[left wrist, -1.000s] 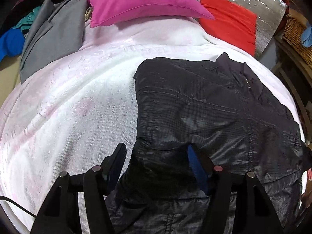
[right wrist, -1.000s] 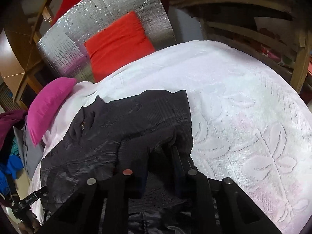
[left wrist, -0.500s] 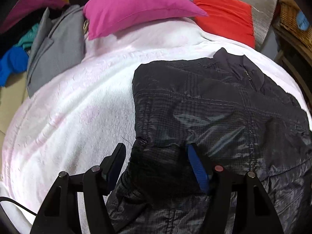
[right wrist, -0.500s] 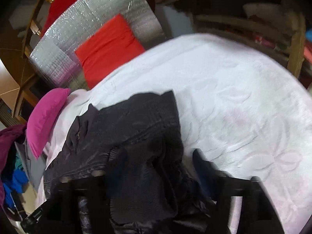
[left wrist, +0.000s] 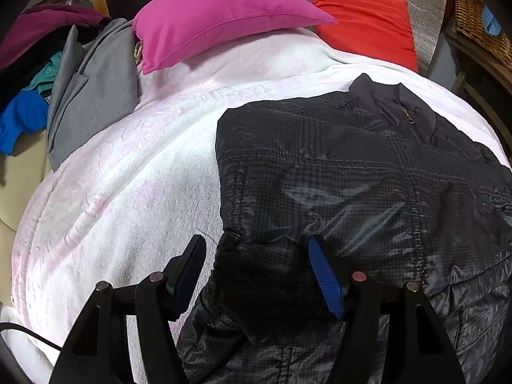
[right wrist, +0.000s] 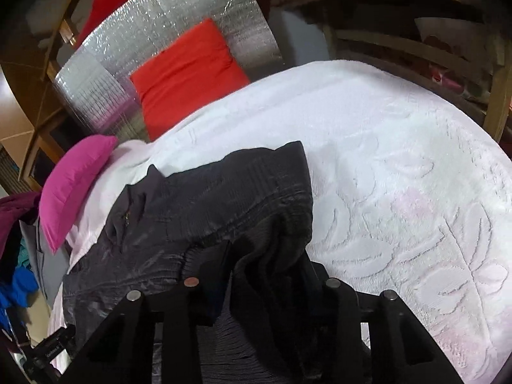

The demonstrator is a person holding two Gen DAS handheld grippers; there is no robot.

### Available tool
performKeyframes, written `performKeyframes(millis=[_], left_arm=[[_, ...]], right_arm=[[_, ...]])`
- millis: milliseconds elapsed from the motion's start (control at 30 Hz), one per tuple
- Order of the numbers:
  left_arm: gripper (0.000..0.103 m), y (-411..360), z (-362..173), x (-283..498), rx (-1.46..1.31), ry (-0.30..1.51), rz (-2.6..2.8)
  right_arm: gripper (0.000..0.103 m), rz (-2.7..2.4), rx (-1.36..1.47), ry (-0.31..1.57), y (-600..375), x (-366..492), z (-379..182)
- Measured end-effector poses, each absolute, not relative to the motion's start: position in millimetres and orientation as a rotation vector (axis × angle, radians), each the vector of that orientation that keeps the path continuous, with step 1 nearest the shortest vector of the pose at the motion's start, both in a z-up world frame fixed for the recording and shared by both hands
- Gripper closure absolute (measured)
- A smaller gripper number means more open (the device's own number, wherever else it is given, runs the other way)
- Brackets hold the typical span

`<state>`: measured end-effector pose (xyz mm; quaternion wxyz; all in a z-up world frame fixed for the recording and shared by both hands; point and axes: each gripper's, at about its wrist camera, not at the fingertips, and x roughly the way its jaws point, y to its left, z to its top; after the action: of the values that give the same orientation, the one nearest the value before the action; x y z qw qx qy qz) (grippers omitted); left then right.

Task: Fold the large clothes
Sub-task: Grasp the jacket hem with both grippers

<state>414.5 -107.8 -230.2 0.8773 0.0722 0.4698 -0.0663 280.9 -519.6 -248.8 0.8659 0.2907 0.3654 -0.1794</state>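
A black quilted jacket (left wrist: pixel 352 176) lies face up on the white bedspread (left wrist: pixel 128 192), collar toward the pillows. My left gripper (left wrist: pixel 256 243) stands open over its near left corner: the black finger rests on the bedspread beside the jacket and the blue pad (left wrist: pixel 323 275) on the fabric, with the dark cuff between them. In the right wrist view the jacket (right wrist: pixel 208 198) has its sleeve folded in over the body. My right gripper (right wrist: pixel 267 256) is closing around a bunched fold of that sleeve. The fabric lies between the fingers; dark cloth hides the pads.
A pink pillow (left wrist: pixel 217 16) and a red pillow (left wrist: pixel 361 22) lean at the head of the bed. A grey garment (left wrist: pixel 92 89) and other clothes are heaped at the left edge. Wooden shelving (right wrist: pixel 416 48) and a wicker basket (left wrist: pixel 480 22) stand to the right.
My right gripper let go of the sleeve, spread wide, and has narrowed again around the fold while sinking a little. The left gripper rolled slightly and kept its opening.
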Motion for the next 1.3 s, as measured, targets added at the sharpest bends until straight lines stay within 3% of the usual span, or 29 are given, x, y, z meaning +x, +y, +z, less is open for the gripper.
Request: performKeyframes(millis=[167,233,300,400,500,1000,1067,1133,1200,1300], left_arm=[[0.035,-108.3,-231.4,412.7,0.148,0.99,-0.133],[0.033,-107.8,-231.5,413.9,0.146,0.992,-0.13],[0.032,-107.3,-231.5,414.1,0.142,0.994,-0.125],[0.032,-107.1,-231.2,413.8,0.142,0.994,-0.127],[0.032,-107.8,-231.1,413.1,0.149,0.992,-0.127],[0.031,-108.0,-235.2,418.1,0.144,1.007,-0.136],[0.031,-106.3,-236.3,421.0,0.114,1.022,-0.158],[0.031,-102.0,-237.1,425.7,0.059,1.043,-0.189],[0.031,-94.7,-234.6,428.8,-0.004,1.045,-0.211],[0.04,-83.1,-227.3,431.7,-0.084,1.025,-0.236]], right_arm=[[0.058,-0.377,0.672,0.829,-528.1,282.4,-264.4],[0.044,-0.368,0.699,0.818,-530.7,278.5,-259.2],[0.037,-0.353,0.712,0.785,-530.3,272.8,-252.9],[0.036,-0.387,0.662,0.756,-526.1,267.9,-242.5],[0.029,-0.411,0.626,0.708,-522.4,263.5,-233.2],[0.027,-0.375,0.599,0.829,-512.6,277.3,-253.6],[0.029,-0.369,0.598,0.838,-511.9,278.7,-257.5],[0.047,-0.377,0.579,0.832,-510.0,278.6,-256.7],[0.057,-0.402,0.553,0.814,-509.1,276.6,-252.0],[0.064,-0.405,0.566,0.774,-512.9,271.4,-244.4]])
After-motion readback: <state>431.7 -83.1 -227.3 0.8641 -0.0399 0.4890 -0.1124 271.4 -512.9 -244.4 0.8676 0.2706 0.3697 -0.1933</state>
